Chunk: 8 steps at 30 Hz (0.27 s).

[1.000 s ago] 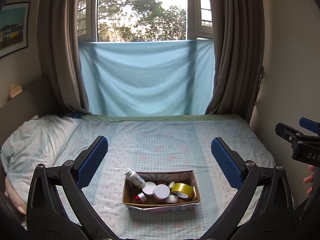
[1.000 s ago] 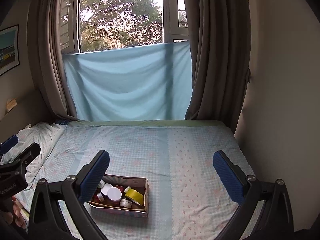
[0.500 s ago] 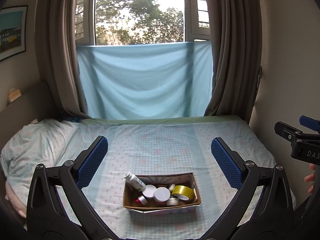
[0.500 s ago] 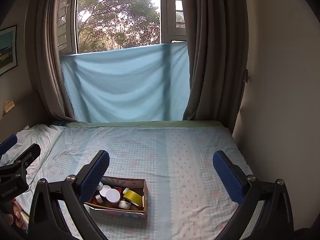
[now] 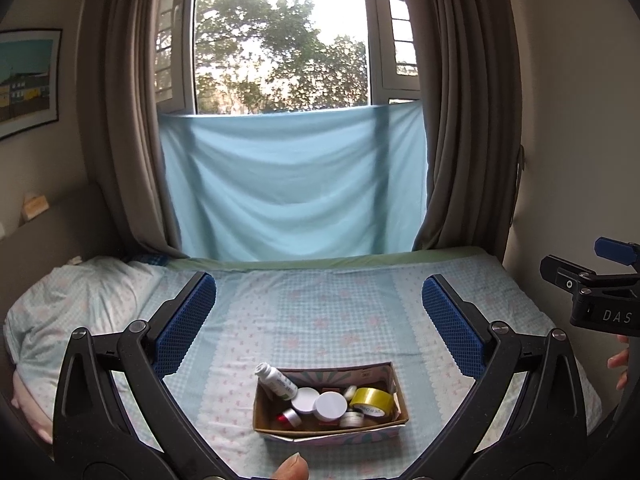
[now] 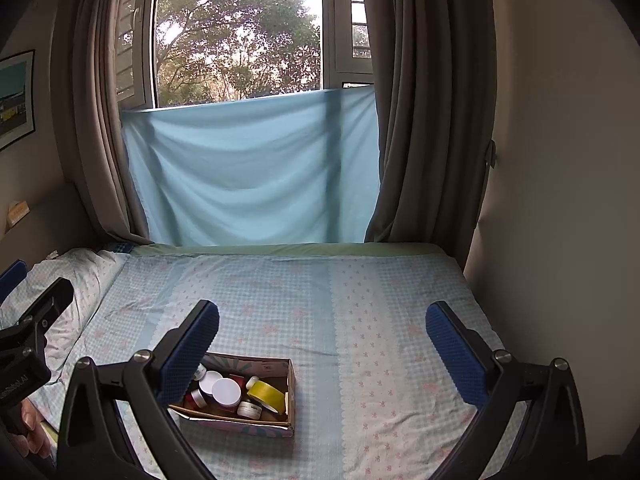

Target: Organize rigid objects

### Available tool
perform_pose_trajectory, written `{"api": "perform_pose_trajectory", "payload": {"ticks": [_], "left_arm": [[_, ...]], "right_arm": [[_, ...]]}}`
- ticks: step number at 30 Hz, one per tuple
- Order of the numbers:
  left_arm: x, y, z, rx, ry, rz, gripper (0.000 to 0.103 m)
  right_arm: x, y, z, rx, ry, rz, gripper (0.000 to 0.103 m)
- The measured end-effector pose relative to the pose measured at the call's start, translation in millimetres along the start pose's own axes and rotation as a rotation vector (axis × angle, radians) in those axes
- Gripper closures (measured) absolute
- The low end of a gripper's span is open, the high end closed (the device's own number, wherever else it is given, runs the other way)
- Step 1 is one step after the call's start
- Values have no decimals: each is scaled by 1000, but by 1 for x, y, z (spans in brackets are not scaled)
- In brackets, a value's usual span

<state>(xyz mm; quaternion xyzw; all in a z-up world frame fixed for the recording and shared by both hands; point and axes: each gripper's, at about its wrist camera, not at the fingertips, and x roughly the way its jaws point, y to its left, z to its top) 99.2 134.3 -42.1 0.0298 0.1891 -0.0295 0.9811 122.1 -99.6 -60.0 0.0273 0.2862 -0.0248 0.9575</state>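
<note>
A cardboard box (image 5: 394,378) sits on the bed near its front edge; it also shows in the right wrist view (image 6: 291,384). It holds a white bottle (image 5: 276,381), white-lidded jars (image 5: 330,405), a yellow tape roll (image 5: 371,400) and several small containers. My left gripper (image 5: 319,320) is open and empty, held above and behind the box. My right gripper (image 6: 322,338) is open and empty, to the right of the box; its left finger (image 6: 188,350) overlaps the box's left end.
The bed (image 5: 320,308) has a light blue checked sheet. A pillow (image 5: 72,300) lies at the left. Curtains and a blue cloth (image 5: 292,180) hang at the window behind. A wall (image 6: 560,200) borders the bed's right side.
Both grippers have lifted and tilted up a little, so the box sits lower in both views. A fingertip now shows at the bottom of the left wrist view.
</note>
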Motion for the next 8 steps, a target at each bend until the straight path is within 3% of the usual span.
{"api": "perform_pose_trajectory", "payload": {"ticks": [4, 8], "left_arm": [[3, 6, 2, -34, 10, -38, 0], [12, 7, 1, -16, 39, -17, 0]], "right_arm": [[1, 2, 2, -11, 1, 14, 0], [6, 2, 2, -14, 8, 14, 0]]}}
